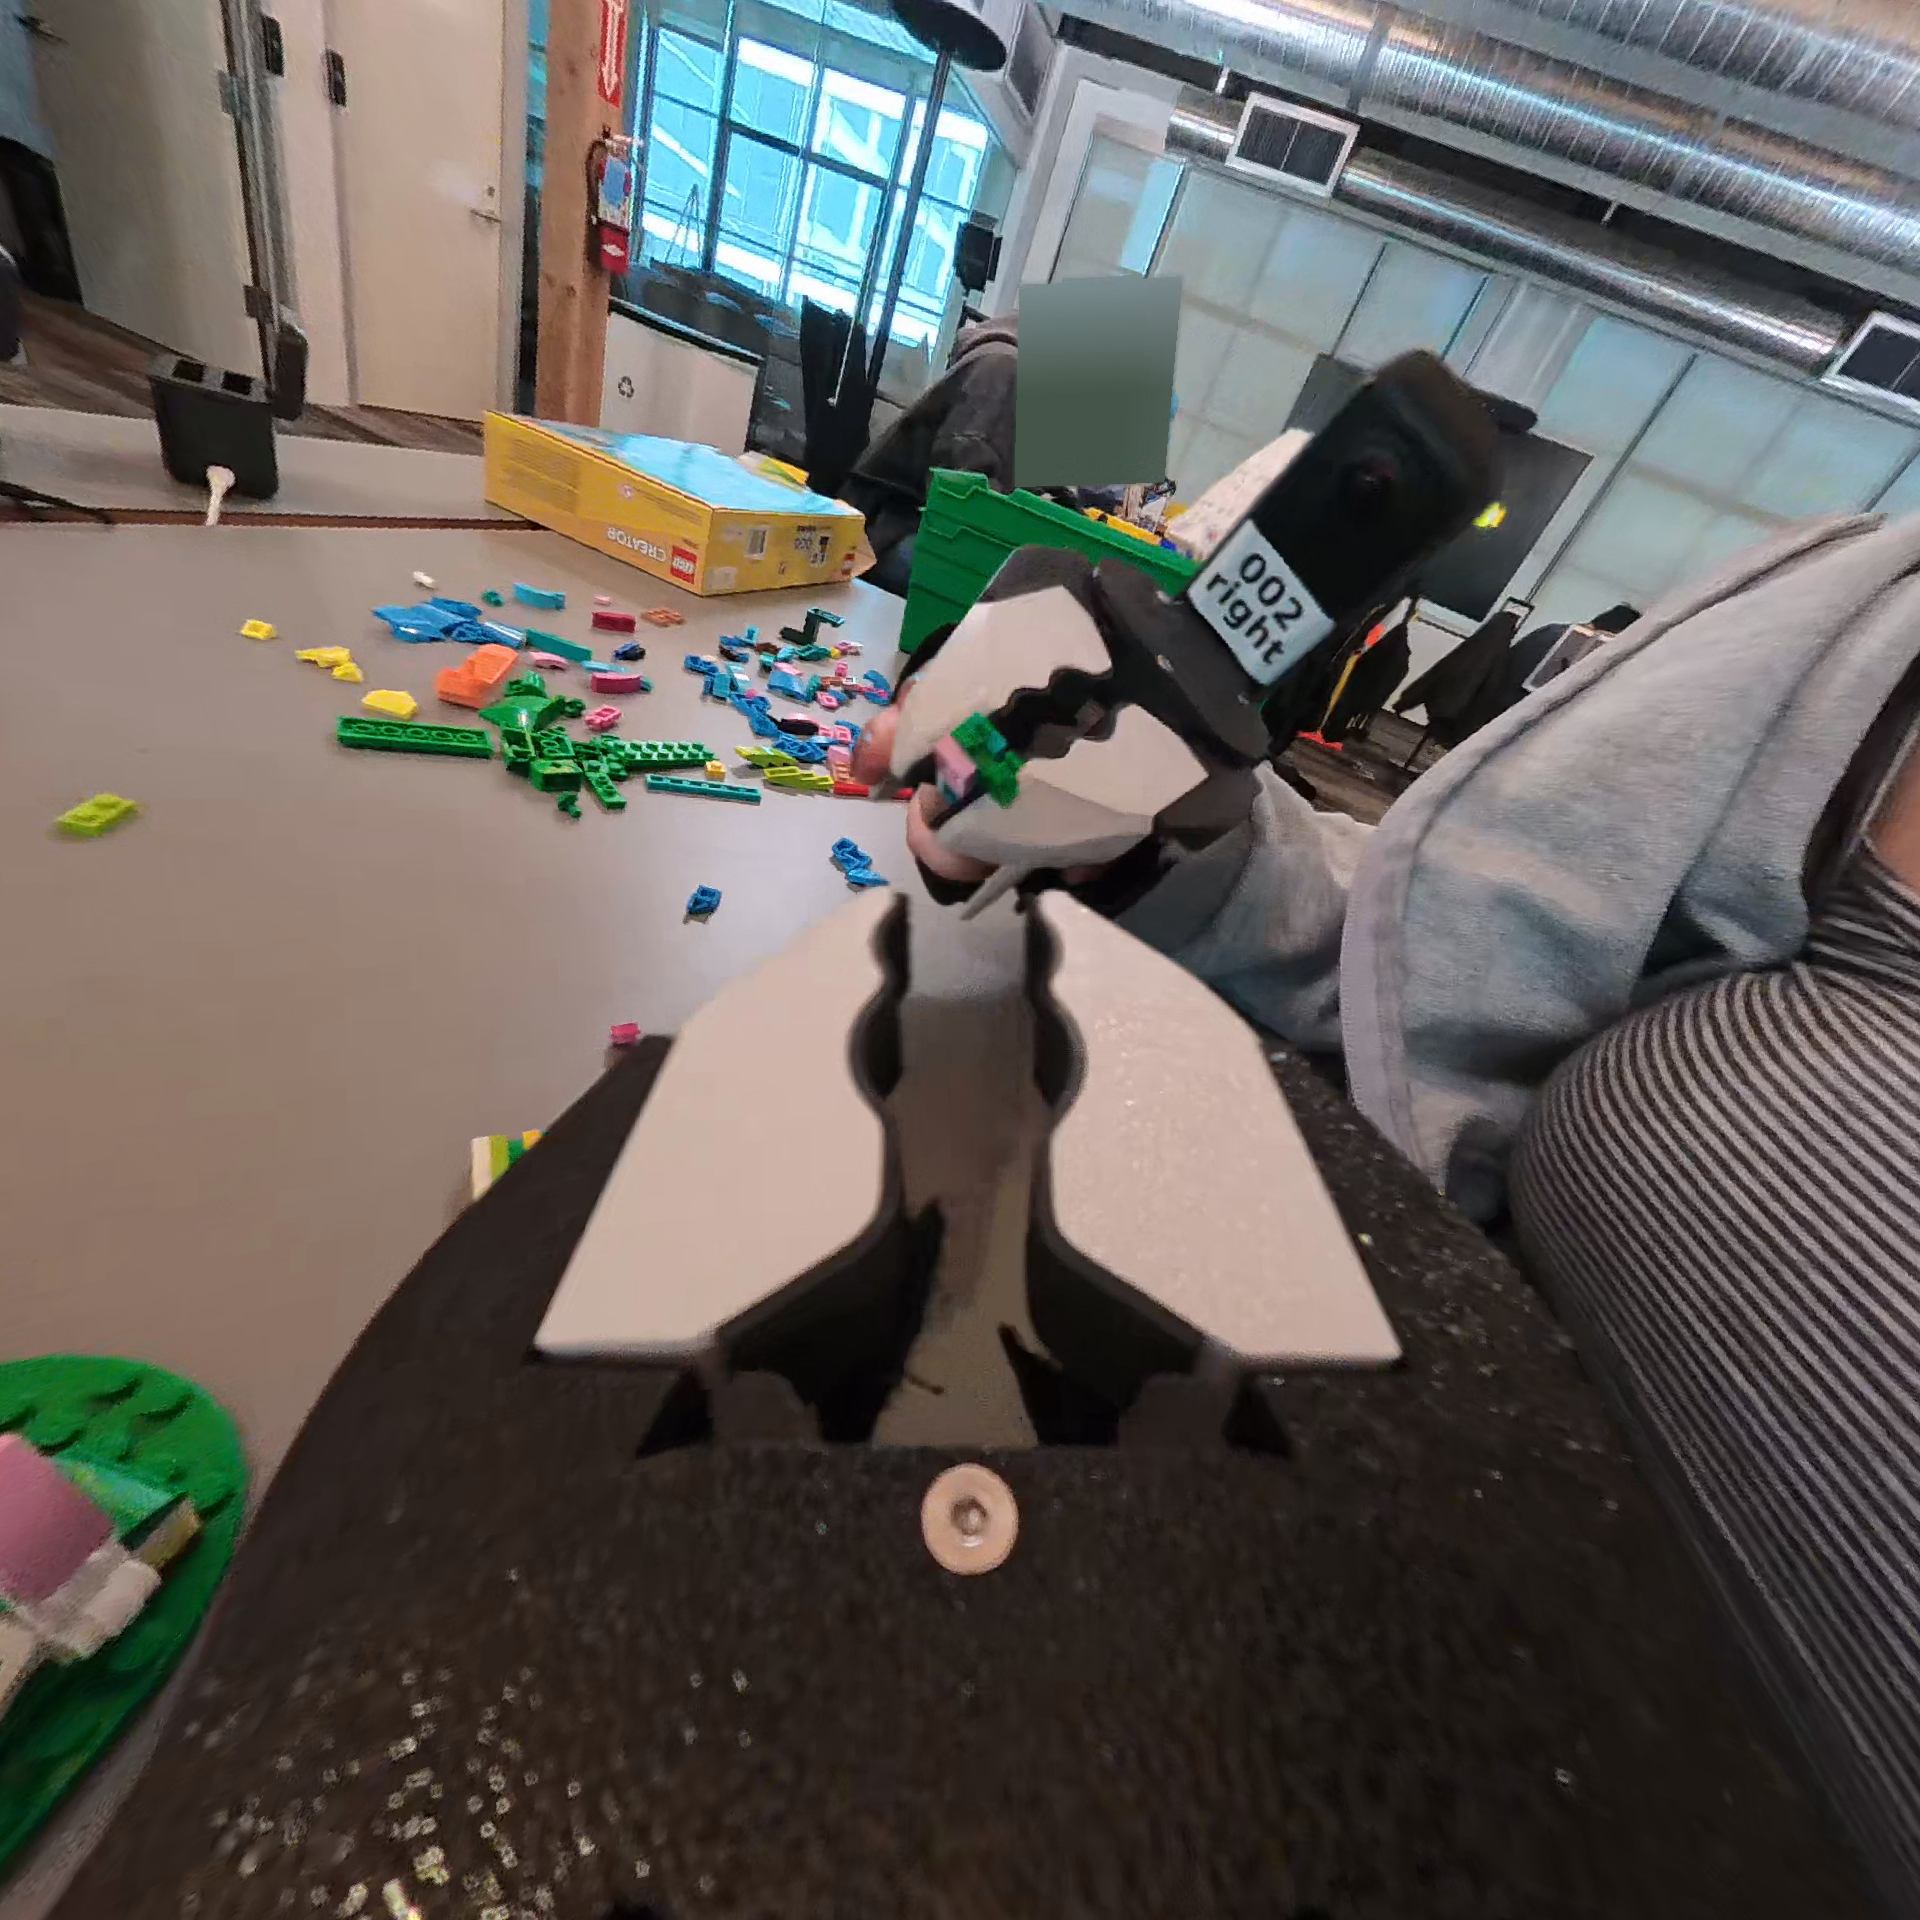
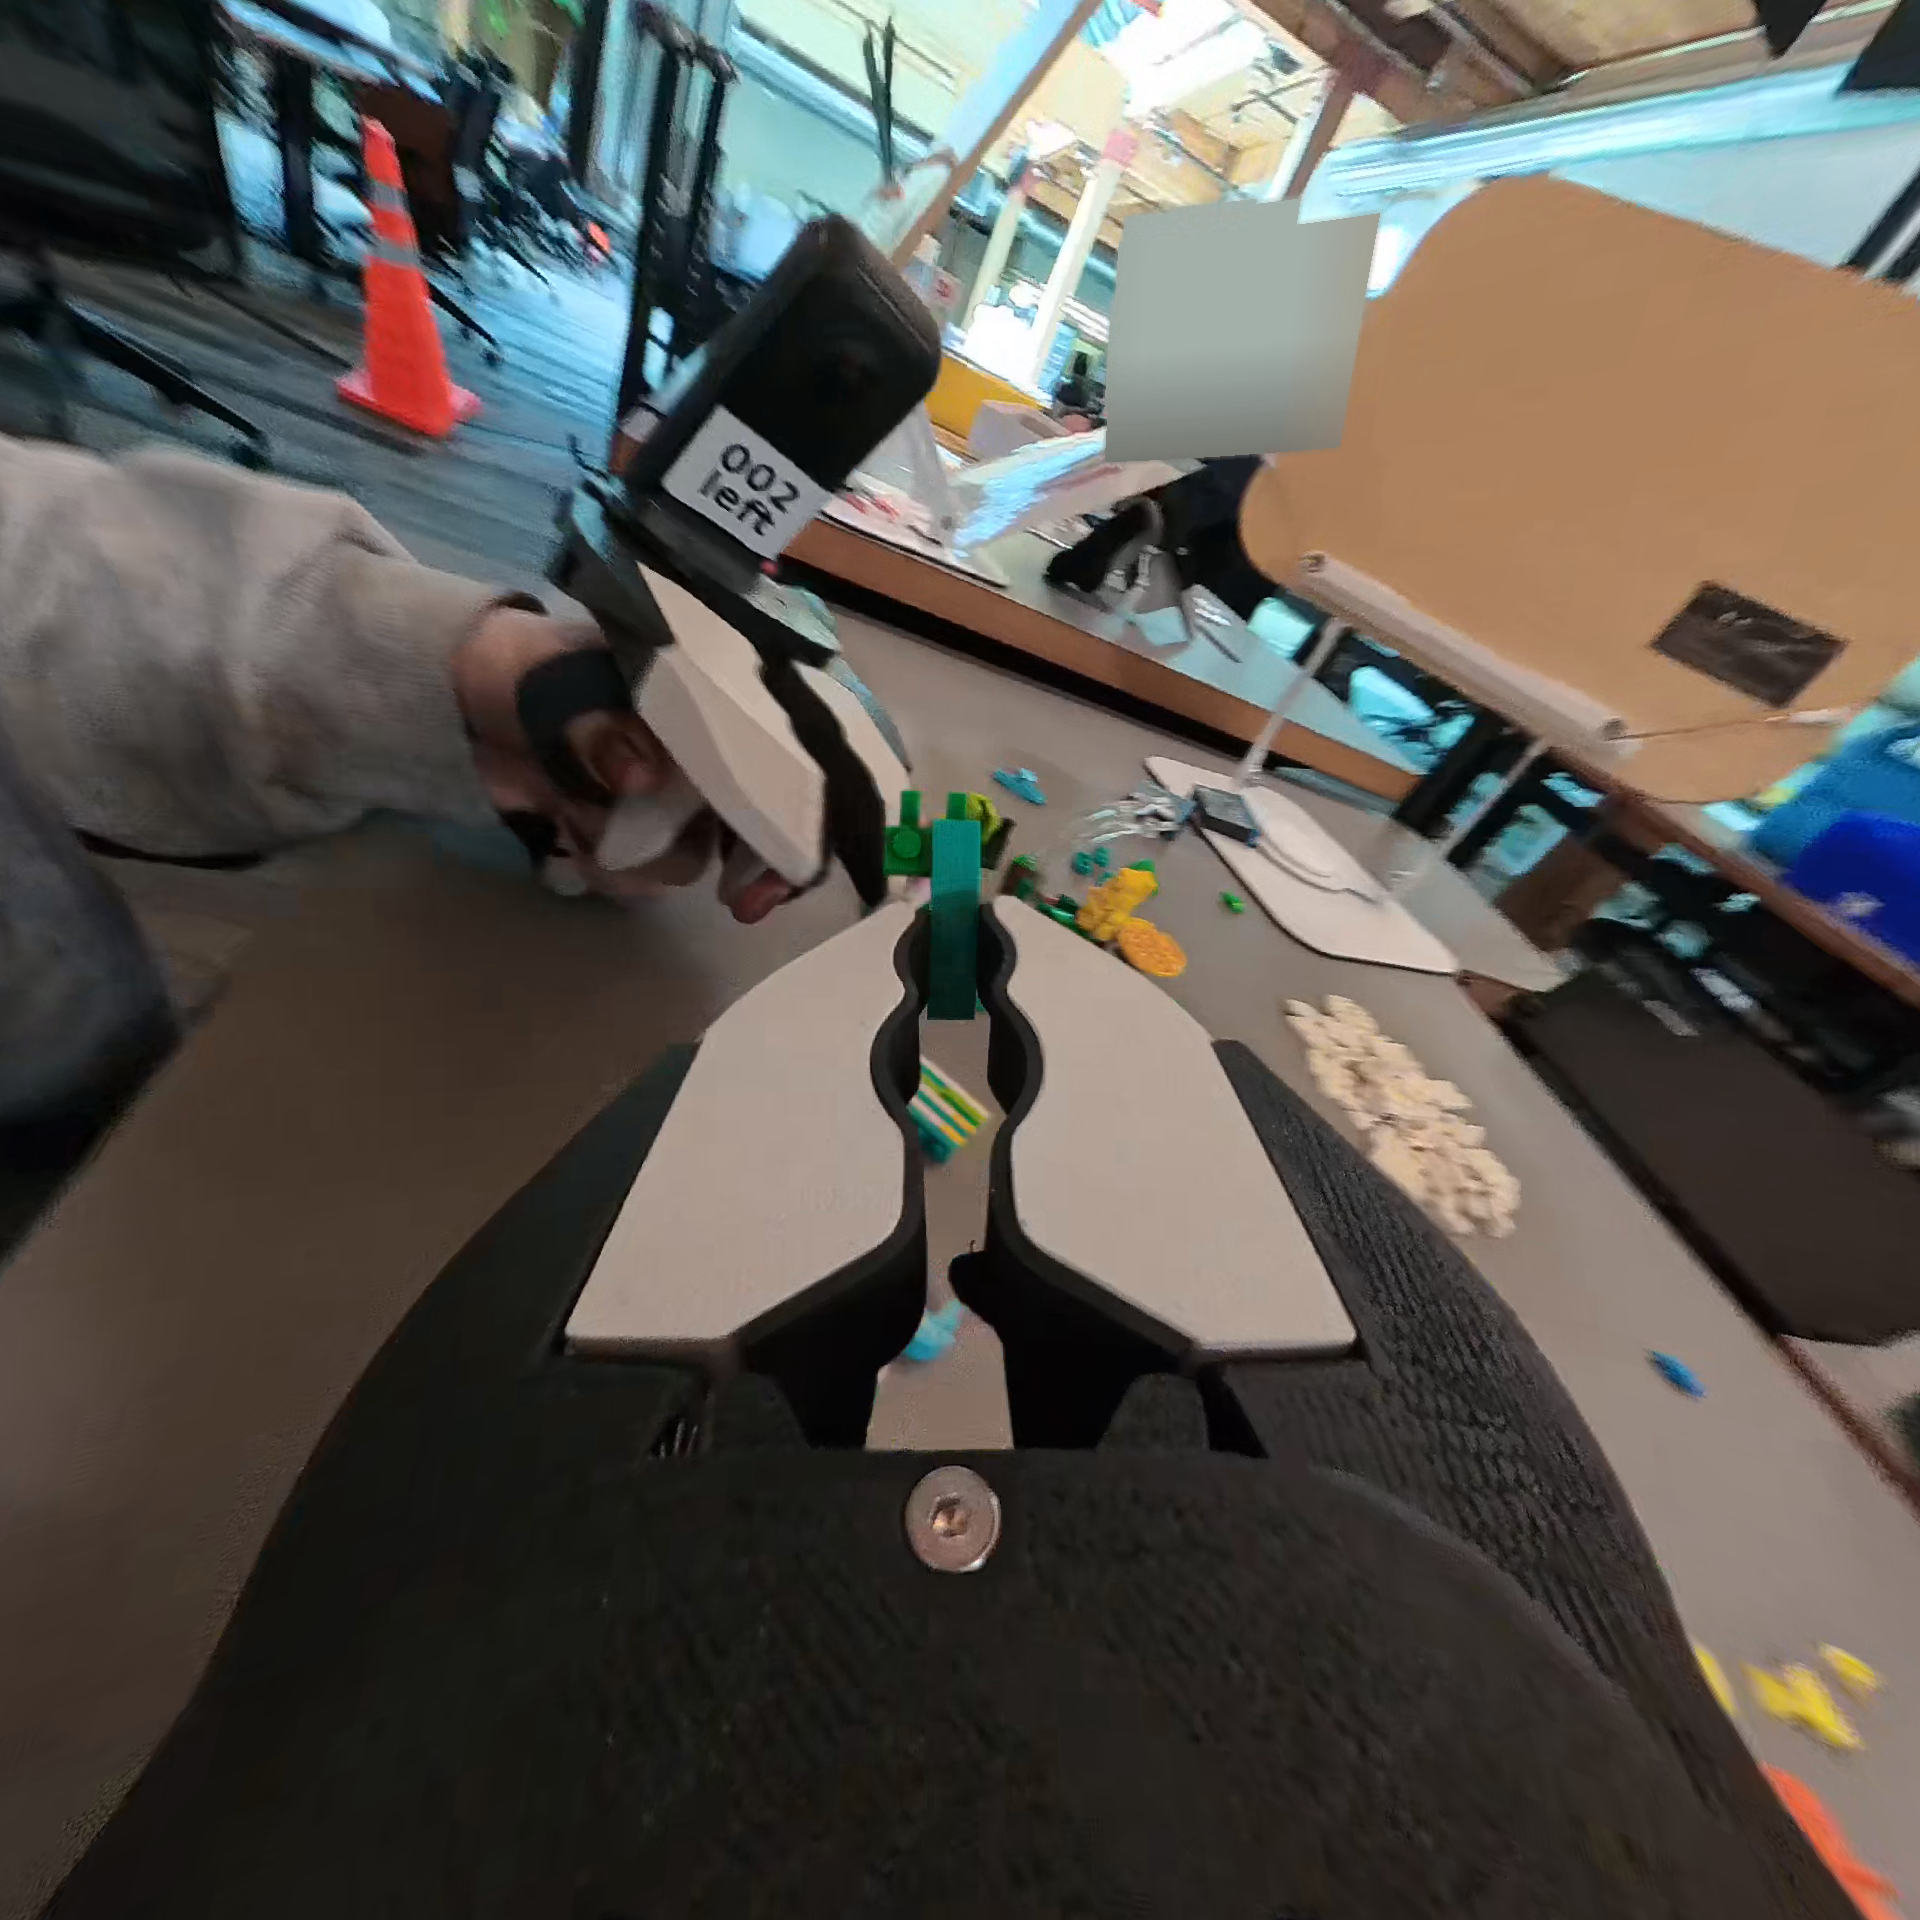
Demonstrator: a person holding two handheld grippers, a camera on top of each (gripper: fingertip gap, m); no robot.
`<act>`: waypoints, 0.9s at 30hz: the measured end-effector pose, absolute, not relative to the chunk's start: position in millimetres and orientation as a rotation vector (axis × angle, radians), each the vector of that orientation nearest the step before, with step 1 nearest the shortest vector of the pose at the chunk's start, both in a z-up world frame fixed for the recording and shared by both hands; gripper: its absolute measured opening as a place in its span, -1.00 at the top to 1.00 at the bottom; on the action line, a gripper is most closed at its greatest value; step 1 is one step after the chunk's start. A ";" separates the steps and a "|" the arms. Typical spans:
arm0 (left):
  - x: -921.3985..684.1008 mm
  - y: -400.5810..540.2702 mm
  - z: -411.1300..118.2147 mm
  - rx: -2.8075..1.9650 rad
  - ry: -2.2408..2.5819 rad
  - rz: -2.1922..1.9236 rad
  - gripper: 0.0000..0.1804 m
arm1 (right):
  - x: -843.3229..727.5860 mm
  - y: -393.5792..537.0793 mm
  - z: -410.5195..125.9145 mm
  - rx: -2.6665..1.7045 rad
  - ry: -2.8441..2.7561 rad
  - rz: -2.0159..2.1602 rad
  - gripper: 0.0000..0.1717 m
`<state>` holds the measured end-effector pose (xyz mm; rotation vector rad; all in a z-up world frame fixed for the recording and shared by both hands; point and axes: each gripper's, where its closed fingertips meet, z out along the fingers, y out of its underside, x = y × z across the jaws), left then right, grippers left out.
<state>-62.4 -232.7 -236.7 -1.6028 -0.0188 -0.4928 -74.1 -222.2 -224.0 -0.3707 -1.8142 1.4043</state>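
My right gripper (image 2: 956, 914) is shut on a small brick assembly (image 2: 954, 940), a teal plate with green pieces at its far end. Both pads press on its sides, and it is held above the grey table (image 2: 312, 1039). In the left wrist view the right gripper (image 1: 940, 784) shows ahead with the same green, pink and teal assembly (image 1: 985, 756) between its fingers. My left gripper (image 1: 966, 925) is open and empty, just below and in front of the right gripper. In the right wrist view the left gripper (image 2: 847, 862) has its tips close beside the assembly's green end.
Many loose coloured bricks (image 1: 571, 717) lie on the table, with a yellow box (image 1: 665, 509) and a green bin (image 1: 997, 551) behind. A green round baseplate (image 1: 104, 1455) sits near left. A yellow brick build (image 2: 1127, 904), a pile of white pieces (image 2: 1403, 1112) and a lamp base (image 2: 1309, 862) lie on the right.
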 end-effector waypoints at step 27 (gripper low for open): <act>-43.7 -230.7 -253.7 -1.612 0.515 0.168 0.95 | -60.2 -228.5 -258.1 -0.179 -2.033 1.173 0.81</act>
